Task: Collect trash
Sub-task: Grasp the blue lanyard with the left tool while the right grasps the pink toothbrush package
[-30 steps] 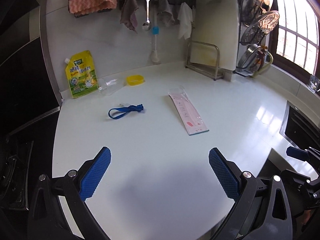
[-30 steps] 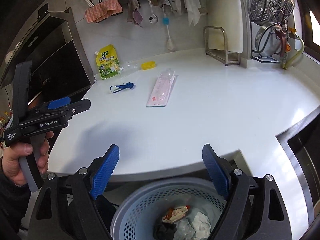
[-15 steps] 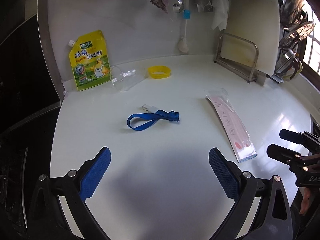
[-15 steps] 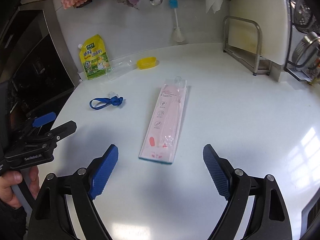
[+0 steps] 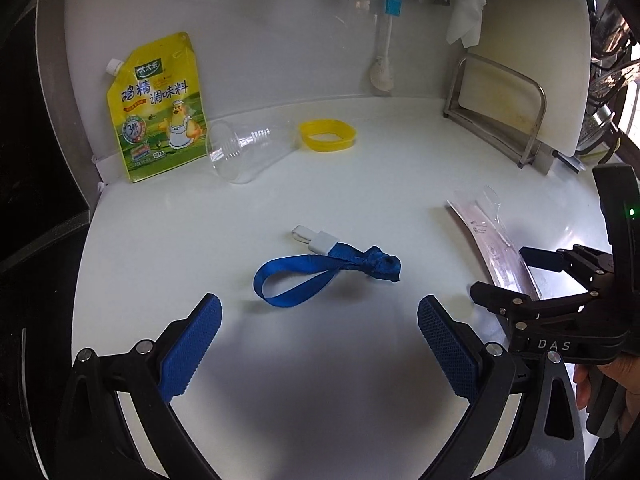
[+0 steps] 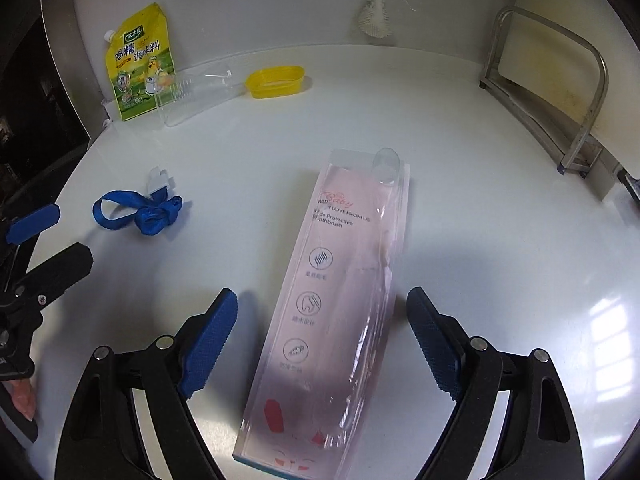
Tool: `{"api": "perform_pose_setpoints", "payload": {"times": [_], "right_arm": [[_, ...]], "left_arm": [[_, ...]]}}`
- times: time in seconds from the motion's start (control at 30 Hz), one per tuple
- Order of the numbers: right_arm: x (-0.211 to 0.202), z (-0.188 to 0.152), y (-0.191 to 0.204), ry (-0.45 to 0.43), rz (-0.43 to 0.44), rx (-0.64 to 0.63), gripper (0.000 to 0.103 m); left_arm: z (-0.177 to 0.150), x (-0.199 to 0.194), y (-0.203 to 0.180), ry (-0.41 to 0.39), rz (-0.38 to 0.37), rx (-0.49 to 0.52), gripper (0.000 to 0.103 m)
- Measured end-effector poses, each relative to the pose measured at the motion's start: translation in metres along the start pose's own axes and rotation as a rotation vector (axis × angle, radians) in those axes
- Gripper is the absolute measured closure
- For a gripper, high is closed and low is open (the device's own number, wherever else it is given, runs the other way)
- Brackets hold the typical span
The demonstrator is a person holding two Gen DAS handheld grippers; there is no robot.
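A pink toothbrush package [image 6: 352, 240] lies flat on the white counter [image 6: 480, 200], its lower half between the jaws of my right gripper [image 6: 322, 298]. Those jaws are closing, but the pads stand clear of the package on both sides. A knotted blue strap [image 5: 320, 268] with a white clip lies just ahead of my left gripper [image 5: 320, 310], which is open and holds nothing. In the left wrist view the package [image 5: 492, 248] and the right gripper [image 5: 504, 274] sit at the right edge. The strap [image 6: 136, 208] and left gripper [image 6: 60, 240] show at the left of the right wrist view.
Against the back wall stand a yellow seasoning pouch [image 5: 156, 108], a clear plastic cup [image 5: 248, 148] on its side and a yellow ring lid [image 5: 326, 135]. A metal rack [image 5: 500, 108] with a cutting board is at back right. A dish brush [image 5: 382, 76] hangs on the wall.
Both grippers have moved forward and down over the counter. The strap now lies just before the left fingers, and the package has come between the right jaws. The basket has left view.
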State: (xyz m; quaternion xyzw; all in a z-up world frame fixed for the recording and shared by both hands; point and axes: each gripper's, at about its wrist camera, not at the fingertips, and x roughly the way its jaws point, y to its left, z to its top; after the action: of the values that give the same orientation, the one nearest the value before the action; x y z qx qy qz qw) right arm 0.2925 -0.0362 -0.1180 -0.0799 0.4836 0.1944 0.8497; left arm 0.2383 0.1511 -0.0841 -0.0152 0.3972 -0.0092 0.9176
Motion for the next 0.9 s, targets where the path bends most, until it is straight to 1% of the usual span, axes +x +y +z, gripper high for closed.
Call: {"api": "perform_pose_setpoints", "payload": {"times": [0.03,0.07,0.13,0.2,0.27,0.4,0.5,0.63,0.67,0.7,0.73,0.77,0.8,0.83,0.9], "right_arm": [[0.001,0.002,0.004,-0.003,-0.008,-0.020,0.036],[0.000,0.003,0.006,-0.008,0.004,-0.031,0.049],[0.000,0.005,0.008,0.002,0.021,-0.035,0.050],[-0.002,0.004,0.009,-0.002,0.035,-0.046,0.051],[-0.007,-0.001,0.007,-0.018,0.048,-0.041,0.051],[-0.027,-0.006,-0.003,-0.067,0.083,-0.015,0.051],[-0.044,-0.009,-0.011,-0.106,0.106,0.008,0.051],[-0.057,-0.013,-0.017,-0.128,0.130,0.018,0.051],[-0.059,-0.015,-0.017,-0.133,0.136,0.017,0.051],[-0.061,-0.017,-0.017,-0.139,0.142,0.018,0.051],[-0.063,-0.019,-0.016,-0.145,0.145,0.017,0.051],[-0.065,-0.021,-0.015,-0.148,0.149,0.011,0.051],[-0.067,-0.022,-0.013,-0.153,0.148,0.006,0.051],[-0.067,-0.024,-0.012,-0.158,0.149,0.003,0.051],[-0.069,-0.025,-0.009,-0.166,0.155,-0.001,0.051]], "left_arm": [[0.001,0.004,0.000,0.004,-0.001,0.011,0.007],[0.002,0.007,-0.001,0.006,0.003,0.021,0.007],[0.004,0.014,-0.001,0.015,0.003,0.037,0.007],[0.007,0.019,0.000,0.023,0.005,0.033,0.007],[0.010,0.022,-0.001,0.027,-0.023,0.024,0.007],[0.016,0.023,-0.010,0.011,-0.039,0.025,0.007],[0.020,0.033,-0.021,0.023,-0.028,0.051,0.007],[0.026,0.056,-0.026,0.072,0.004,0.066,0.008],[0.027,0.059,-0.027,0.076,-0.003,0.065,0.016],[0.028,0.064,-0.027,0.097,-0.029,0.066,0.044],[0.029,0.065,-0.027,0.100,-0.026,0.069,0.046],[0.030,0.065,-0.026,0.101,-0.028,0.061,0.060],[0.031,0.064,-0.026,0.104,-0.043,0.057,0.081],[0.031,0.063,-0.026,0.106,-0.046,0.061,0.084],[0.028,0.060,-0.024,0.101,-0.057,0.059,0.086]]}}
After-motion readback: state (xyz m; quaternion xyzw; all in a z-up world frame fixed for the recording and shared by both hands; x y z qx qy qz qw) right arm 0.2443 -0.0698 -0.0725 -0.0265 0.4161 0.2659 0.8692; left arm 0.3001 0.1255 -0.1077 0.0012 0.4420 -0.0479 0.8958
